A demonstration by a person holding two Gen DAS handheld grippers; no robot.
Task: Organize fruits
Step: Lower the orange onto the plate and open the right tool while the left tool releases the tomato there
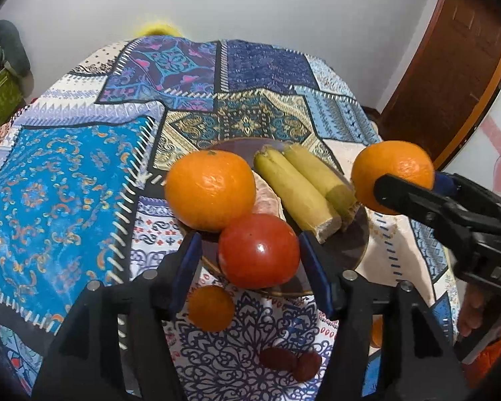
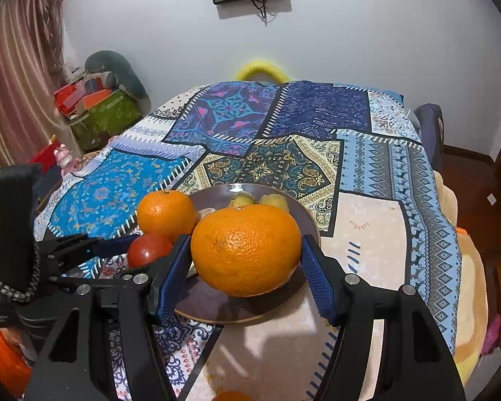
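On my far left, ahead of the left gripper point(image 1: 250, 260), lies the patchwork-patterned blue cloth point(image 1: 66, 180) covering the table. The left gripper's blue-padded jaws stand apart with the glossy round red tomato point(image 1: 259, 250) between them; the pads flank it without clearly pressing, so I read it as released. The tomato sits on the near rim of the dark brown round plate point(image 1: 350, 247). Just beyond it and to its left rests a round orange mandarin point(image 1: 210, 188). Right of that, two yellow peeled-end bananas point(image 1: 300, 187) lie side by side on the plate, their long axes running from far-left to near-right, cut ends toward me. Below the left gripper, on the cloth, sits a small orange fruit point(image 1: 210, 307). Farthest right, my right gripper point(image 2: 245, 257) is clenched on a large round orange point(image 2: 245, 250), held over the plate's near right edge.
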